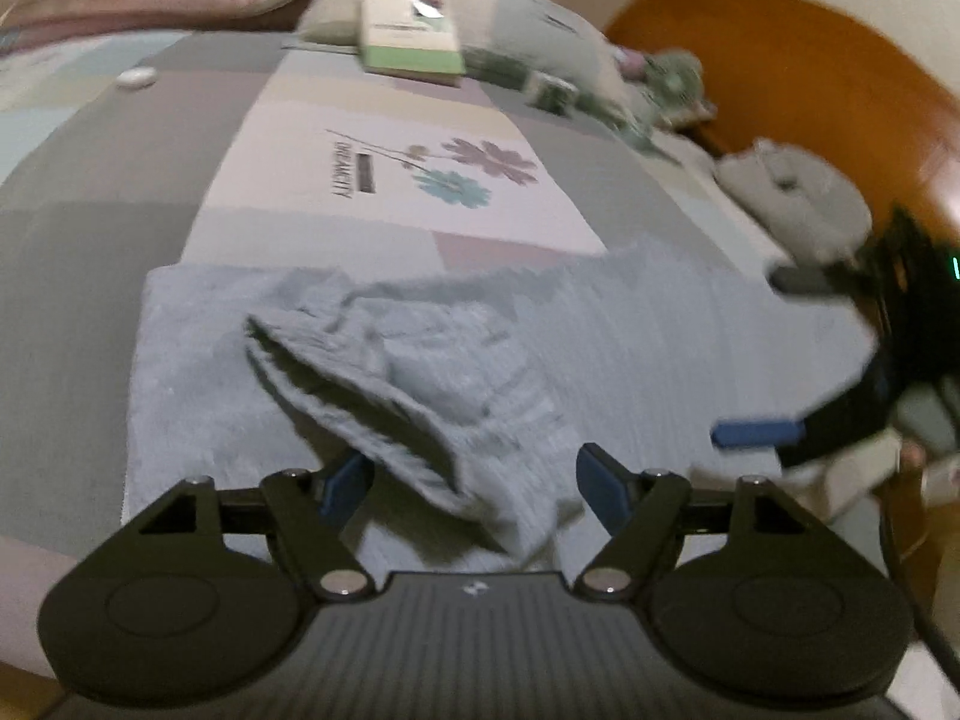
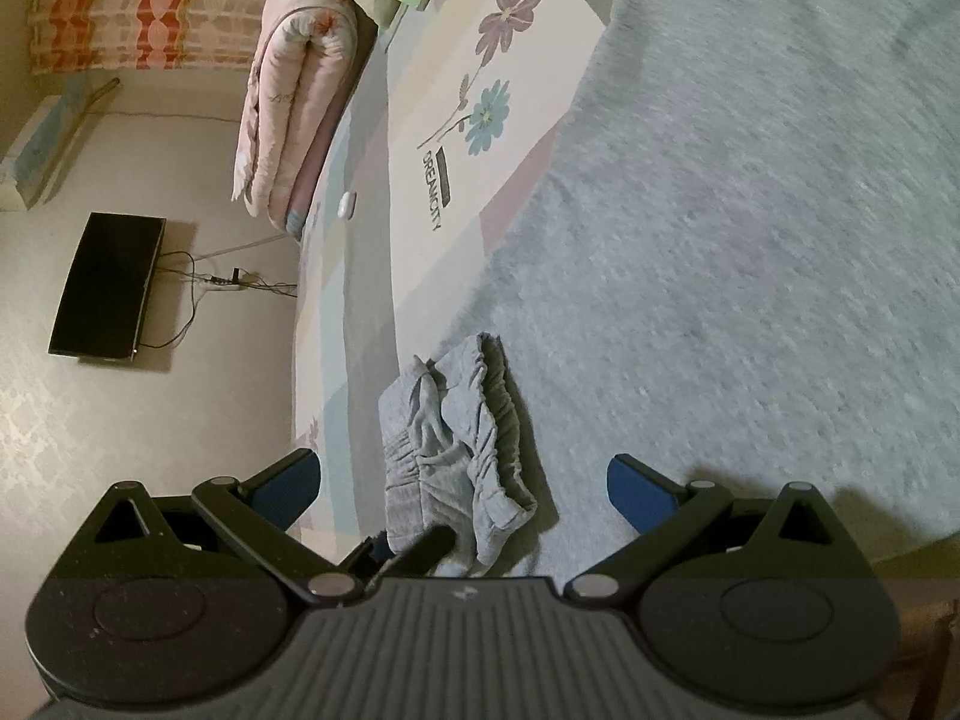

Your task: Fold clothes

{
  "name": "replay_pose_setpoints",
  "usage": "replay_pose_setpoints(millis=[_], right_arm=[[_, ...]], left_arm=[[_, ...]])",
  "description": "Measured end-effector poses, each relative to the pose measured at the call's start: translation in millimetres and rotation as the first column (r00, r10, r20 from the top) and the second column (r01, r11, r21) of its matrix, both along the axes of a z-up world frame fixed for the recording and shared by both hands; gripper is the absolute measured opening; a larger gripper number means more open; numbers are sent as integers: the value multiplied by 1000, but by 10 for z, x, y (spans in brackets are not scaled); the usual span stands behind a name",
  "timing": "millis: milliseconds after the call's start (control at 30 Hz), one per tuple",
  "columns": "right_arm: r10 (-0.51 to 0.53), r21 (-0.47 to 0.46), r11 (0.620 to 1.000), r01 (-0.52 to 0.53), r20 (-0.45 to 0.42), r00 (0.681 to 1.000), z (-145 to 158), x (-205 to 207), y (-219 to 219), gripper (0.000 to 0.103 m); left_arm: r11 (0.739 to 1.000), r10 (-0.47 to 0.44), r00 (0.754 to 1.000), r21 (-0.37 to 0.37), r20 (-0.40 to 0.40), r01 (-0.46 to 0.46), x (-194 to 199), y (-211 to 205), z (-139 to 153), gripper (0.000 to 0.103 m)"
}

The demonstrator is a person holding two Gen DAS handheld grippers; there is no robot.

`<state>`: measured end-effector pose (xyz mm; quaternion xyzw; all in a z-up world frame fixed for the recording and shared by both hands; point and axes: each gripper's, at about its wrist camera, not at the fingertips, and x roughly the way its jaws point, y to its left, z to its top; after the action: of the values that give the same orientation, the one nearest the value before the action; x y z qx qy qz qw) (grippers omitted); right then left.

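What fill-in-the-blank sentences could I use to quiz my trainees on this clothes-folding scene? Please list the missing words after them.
1. The garment spread on the bed is light ____ in colour.
2. The word printed beside the flowers on the bed sheet is ____.
3. The left gripper has its jaws ____, with a fold of cloth lying between them.
4. In the right wrist view, the flat black device lies on the ____.

Missing words: grey; DREAMCITY; open; floor
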<state>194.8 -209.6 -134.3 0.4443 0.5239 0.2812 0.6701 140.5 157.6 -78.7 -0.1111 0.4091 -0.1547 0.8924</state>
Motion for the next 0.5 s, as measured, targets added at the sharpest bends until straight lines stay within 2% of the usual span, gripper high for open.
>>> replay_pose_setpoints(millis=[100,200,333,433,500], right_arm=[[-7,1,1000,7,9,1000,15,-2,-27,103],[-7,0,1000,7,17,1000,24,-2,-37,103],[-9,-3,1000,9,8,1000,-19,1,-48,103],[-12,-5,1000,12,-1,1000,-48,4,-58,103],[-13,-7,1000,13,2,1000,-41,1,-63,103]], left_arm=[[999,39,999,4,-19,-39,132,28,-8,72],[999,-13,999,48,36,12,182,-94,72,71],[984,-142,986,120,93,130,222,-365,152,73],[961,-242,967,155,76,228,238,-571,145,73],[947,-274,960,191,66,257,215,-631,148,73]])
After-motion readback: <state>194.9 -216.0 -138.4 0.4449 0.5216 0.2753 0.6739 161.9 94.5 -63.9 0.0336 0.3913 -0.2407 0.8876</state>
